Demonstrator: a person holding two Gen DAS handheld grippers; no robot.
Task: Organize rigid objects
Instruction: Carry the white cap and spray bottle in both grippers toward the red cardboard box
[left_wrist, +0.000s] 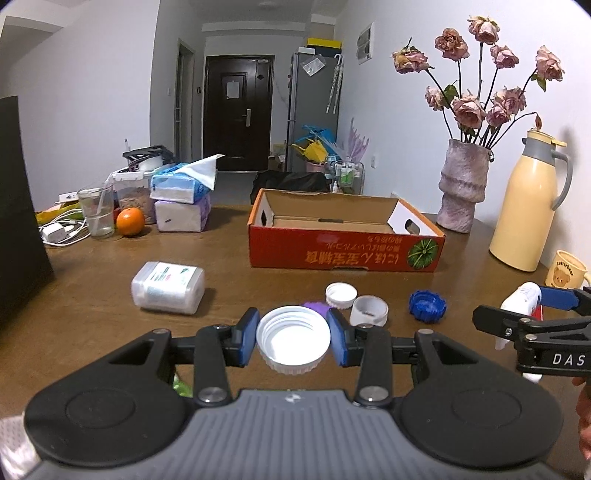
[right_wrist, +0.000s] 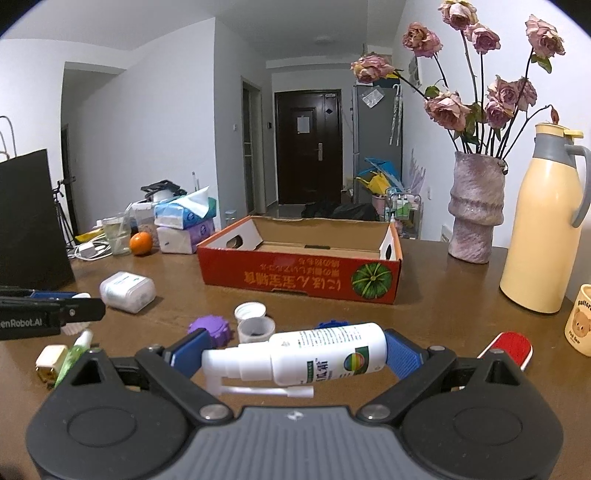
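Currently catalogued: left gripper (left_wrist: 293, 336) clamped on a wide white lid (left_wrist: 293, 339), open side up, blue pads pressing its rim from both sides, held above the brown table (left_wrist: 92, 332). Right gripper (right_wrist: 293, 352) closed on a white spray bottle (right_wrist: 325, 350), lying crosswise between the pads (nozzle toward the left pad, base against the right one). Cardboard box (left_wrist: 343, 253), red-sided and open, sits beyond both grippers at mid-table. Loose on the table between grippers and box: small white cap (left_wrist: 341, 294), white ring cap (left_wrist: 368, 310), blue cap (left_wrist: 427, 305), purple cap (right_wrist: 210, 328), clear plastic container (left_wrist: 168, 287) lying further left.
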